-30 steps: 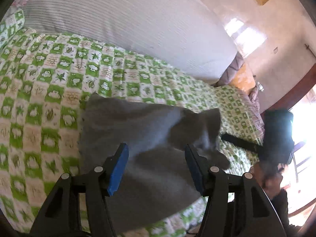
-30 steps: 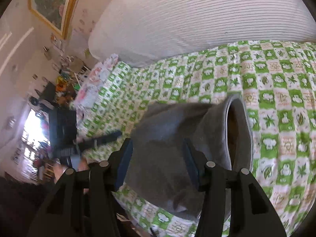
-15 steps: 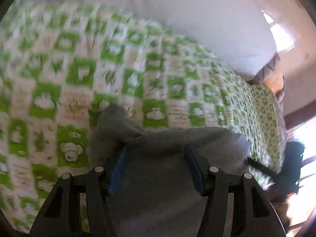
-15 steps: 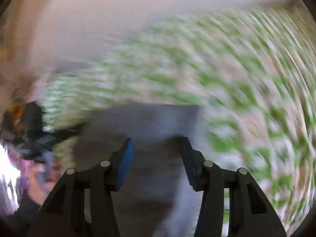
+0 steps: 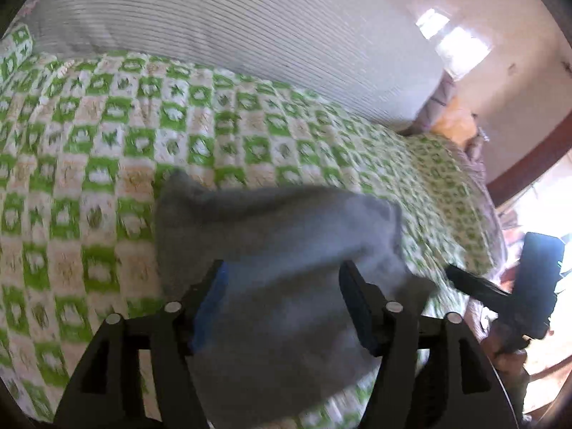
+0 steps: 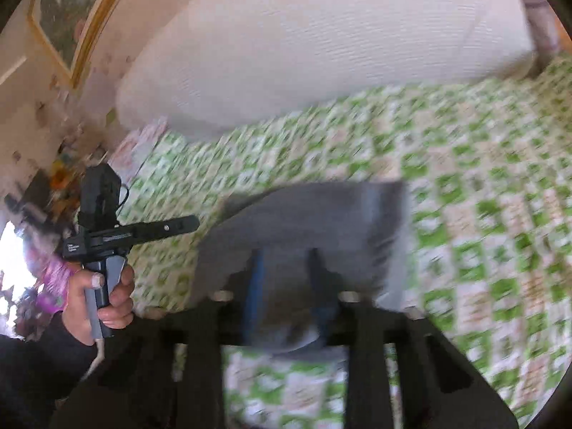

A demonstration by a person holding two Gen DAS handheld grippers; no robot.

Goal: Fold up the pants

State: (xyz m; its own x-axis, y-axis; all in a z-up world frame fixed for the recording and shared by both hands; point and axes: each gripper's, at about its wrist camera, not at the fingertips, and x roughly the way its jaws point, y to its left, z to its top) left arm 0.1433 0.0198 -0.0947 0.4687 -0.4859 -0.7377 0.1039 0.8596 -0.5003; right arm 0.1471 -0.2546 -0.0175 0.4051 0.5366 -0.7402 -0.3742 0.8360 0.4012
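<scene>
grey, soft knit pants lie in a compact folded bundle near the front edge of a bed, on a green and white checked bedspread. the bundle's long axis runs side to side, parallel to that front edge.

the left gripper sits directly over the bundle's near part, its blue-padded fingers spread wide apart with cloth lying between them, not pinched. the right gripper, in its own blurred view, has its fingers much closer together, with grey cloth between them at the bundle's near edge; it appears to be clamped on the pants, though the blur leaves some doubt.

the pants lie straight ahead of both tools, so either is equally near. a large white ribbed pillow rests along the bed's far edge.
</scene>
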